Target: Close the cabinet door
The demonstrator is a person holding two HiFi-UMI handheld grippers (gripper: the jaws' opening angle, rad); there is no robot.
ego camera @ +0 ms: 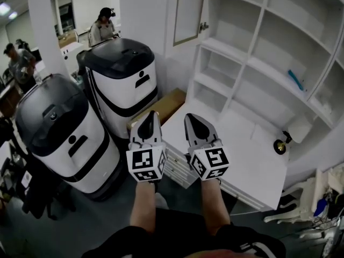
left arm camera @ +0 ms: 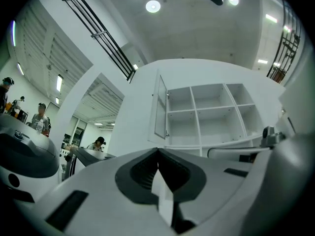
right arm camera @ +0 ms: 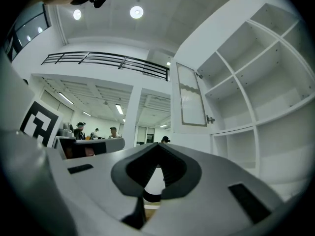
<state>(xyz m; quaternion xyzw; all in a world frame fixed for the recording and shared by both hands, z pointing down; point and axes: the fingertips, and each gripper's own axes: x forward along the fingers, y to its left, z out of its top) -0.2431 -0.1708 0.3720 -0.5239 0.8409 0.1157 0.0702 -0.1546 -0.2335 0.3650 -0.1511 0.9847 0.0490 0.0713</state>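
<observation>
The white cabinet (ego camera: 258, 63) fills the upper right of the head view, with open shelves. Its glass-paned door (ego camera: 189, 12) stands swung open at the upper left corner, a small latch (ego camera: 203, 27) on its edge. The same door (right arm camera: 191, 98) shows in the right gripper view and the door (left arm camera: 160, 107) in the left gripper view. My left gripper (ego camera: 149, 123) and right gripper (ego camera: 194, 124) are held side by side below the cabinet, well short of the door, both shut and holding nothing.
Two white and black rounded machines (ego camera: 122, 79) (ego camera: 62, 133) stand at the left. A cardboard box (ego camera: 164, 106) lies by the counter (ego camera: 247, 155). A blue item (ego camera: 295, 80) lies on a shelf. A person (ego camera: 102, 26) stands at the back, another person (ego camera: 16, 63) at far left.
</observation>
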